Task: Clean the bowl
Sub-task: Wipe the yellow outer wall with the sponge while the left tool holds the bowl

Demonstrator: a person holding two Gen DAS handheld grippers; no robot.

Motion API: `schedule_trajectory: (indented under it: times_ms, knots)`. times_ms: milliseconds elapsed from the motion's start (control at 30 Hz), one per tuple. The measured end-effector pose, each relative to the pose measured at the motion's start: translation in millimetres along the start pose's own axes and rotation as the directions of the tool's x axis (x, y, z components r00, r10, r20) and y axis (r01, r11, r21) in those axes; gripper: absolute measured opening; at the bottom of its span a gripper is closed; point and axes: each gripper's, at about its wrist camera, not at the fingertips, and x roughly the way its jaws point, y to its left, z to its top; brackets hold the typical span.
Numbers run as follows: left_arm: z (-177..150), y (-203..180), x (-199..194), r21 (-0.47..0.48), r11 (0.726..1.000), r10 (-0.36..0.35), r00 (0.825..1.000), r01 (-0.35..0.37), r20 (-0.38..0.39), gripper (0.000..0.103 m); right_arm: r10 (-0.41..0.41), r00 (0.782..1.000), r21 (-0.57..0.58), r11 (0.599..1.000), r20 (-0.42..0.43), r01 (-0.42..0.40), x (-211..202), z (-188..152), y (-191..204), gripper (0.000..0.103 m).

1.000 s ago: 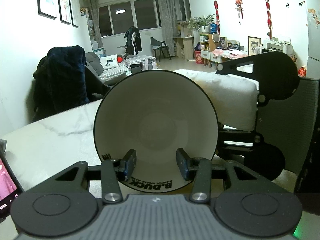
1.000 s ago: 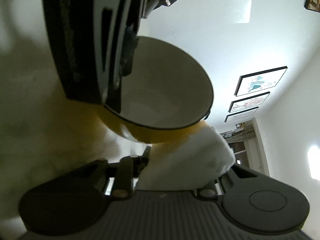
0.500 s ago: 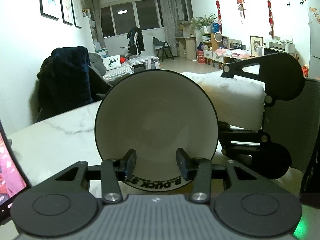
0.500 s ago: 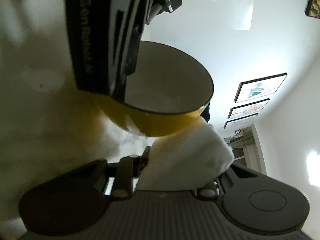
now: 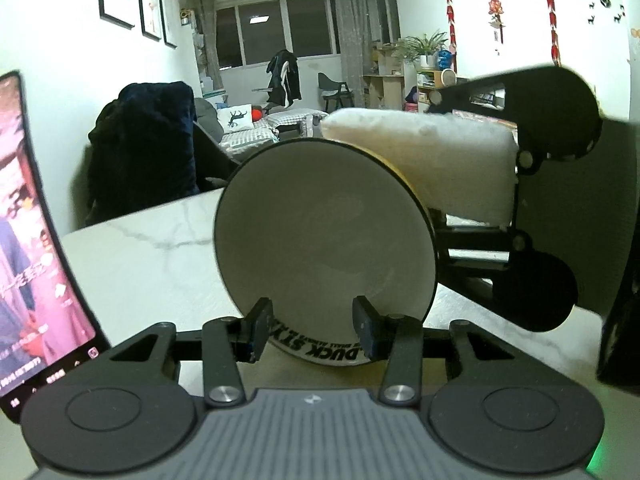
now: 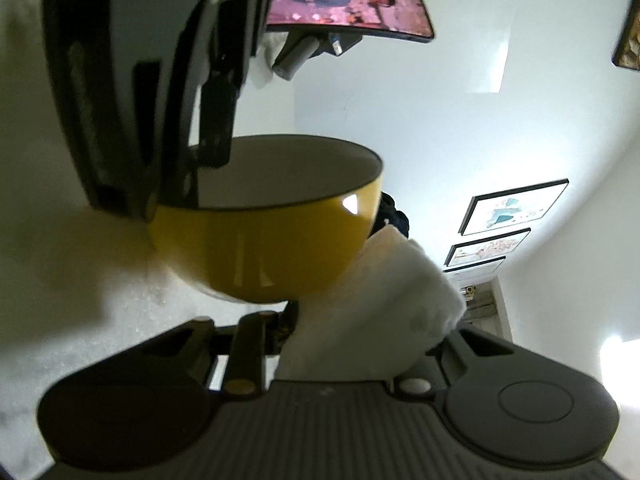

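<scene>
My left gripper (image 5: 313, 328) is shut on the lower rim of the bowl (image 5: 324, 232) and holds it up over the table, with the white inside tilted toward the camera. From the right wrist view the bowl (image 6: 264, 248) shows its yellow outside, and one finger (image 6: 216, 132) of the left gripper reaches over its rim. The right gripper (image 6: 360, 332) holds a folded white cloth (image 6: 380, 304), and its jaws are opening a little with the cloth still between them. The cloth (image 5: 420, 160) lies against the bowl's outer wall, behind its upper right edge, and the right gripper (image 5: 440, 168) is there around it.
A white marble table (image 5: 140, 260) lies under the bowl. A phone with a lit pink screen (image 5: 28, 240) stands at the left, also seen as the phone (image 6: 348, 4) on its stand. A chair draped with a dark jacket (image 5: 148, 140) stands behind the table.
The right wrist view went from looking into the bowl to seeing its yellow side, with the cloth now on the outer wall. In the left view the phone has come in from the left.
</scene>
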Motion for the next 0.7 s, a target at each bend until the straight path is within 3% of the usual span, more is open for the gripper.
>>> schedule_trajectory:
  times_ms: [67, 167, 300, 467, 600, 700]
  knots:
    - [-0.4, 5.2, 0.8, -0.028, 1.000, 0.007, 1.000, -0.007, -0.013, 0.055, 0.003, 1.000, -0.013, 1.000, -0.014, -0.004, 0.1, -2.1, 9.0, 0.026]
    - [-2.0, 20.7, 6.5, -0.125, 0.991, -0.045, 0.998, 0.038, -0.053, 0.066, 0.014, 0.999, -0.051, 0.999, -0.040, -0.016, 5.6, -8.5, 20.2, 0.024]
    - [-3.2, 14.5, 2.3, -0.093, 0.995, -0.053, 0.997, 0.048, -0.050, 0.070, 0.016, 0.999, -0.054, 0.998, -0.035, -0.018, 6.1, -6.9, 17.4, 0.023]
    - [-2.9, 5.3, -3.7, -0.028, 1.000, 0.004, 1.000, -0.005, -0.025, 0.068, 0.006, 1.000, -0.066, 0.998, -0.029, -0.008, 4.1, -3.4, 14.3, 0.023]
    - [-1.2, 6.0, 1.3, -0.025, 1.000, 0.008, 0.999, -0.009, -0.047, 0.056, 0.004, 0.999, -0.058, 0.998, -0.035, -0.006, 4.5, -3.7, 11.5, 0.024]
    - [-0.4, 5.4, 3.6, -0.025, 0.999, 0.029, 0.998, -0.031, -0.056, 0.055, 0.001, 0.999, -0.055, 0.998, -0.038, -0.003, 4.3, -3.4, 10.2, 0.025]
